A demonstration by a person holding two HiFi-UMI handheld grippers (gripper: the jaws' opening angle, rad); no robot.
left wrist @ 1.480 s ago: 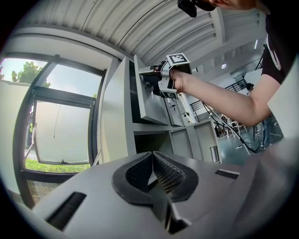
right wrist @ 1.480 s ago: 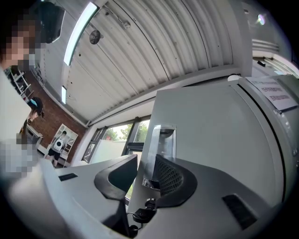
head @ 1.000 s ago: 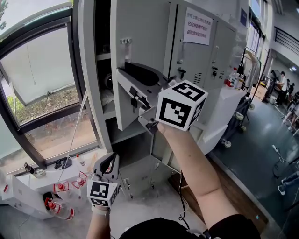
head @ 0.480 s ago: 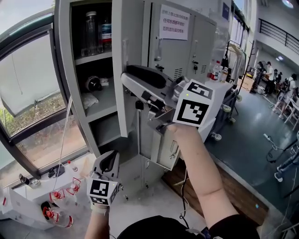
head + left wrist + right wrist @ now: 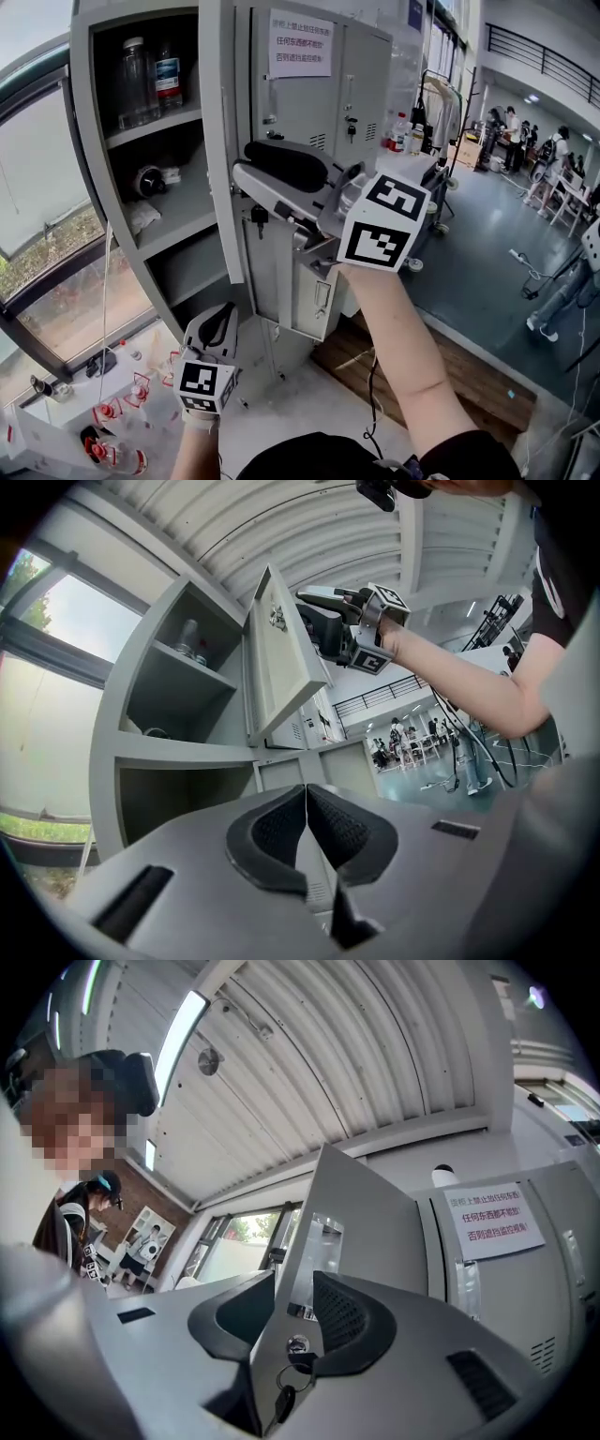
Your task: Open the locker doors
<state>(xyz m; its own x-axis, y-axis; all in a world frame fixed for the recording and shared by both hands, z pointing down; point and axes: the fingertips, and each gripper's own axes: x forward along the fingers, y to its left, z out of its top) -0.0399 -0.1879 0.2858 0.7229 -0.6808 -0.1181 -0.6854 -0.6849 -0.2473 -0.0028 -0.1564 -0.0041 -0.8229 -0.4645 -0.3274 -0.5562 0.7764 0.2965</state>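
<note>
A tall grey locker door (image 5: 220, 112) stands swung out, seen nearly edge-on in the head view. My right gripper (image 5: 251, 173) is clamped over its free edge at lock height, one pad on each face, and its jaws are opening slightly. In the right gripper view the door (image 5: 366, 1213) runs between the pads, with a key (image 5: 284, 1396) hanging from its lock. My left gripper (image 5: 217, 328) hangs low near the floor, shut with nothing in it; its pads (image 5: 281, 832) meet in the left gripper view, which also looks up at the door (image 5: 281, 667).
The open locker holds bottles (image 5: 150, 70) on the top shelf and small items (image 5: 150, 180) on the shelf below. Shut neighbouring lockers carry a paper notice (image 5: 300, 44). Red-capped bottles (image 5: 112, 412) lie on the floor at the left. People (image 5: 553, 155) stand far right.
My right gripper has drawn the door further out, so the shelves behind it now show more. The view has shifted. My left gripper has stayed low.
</note>
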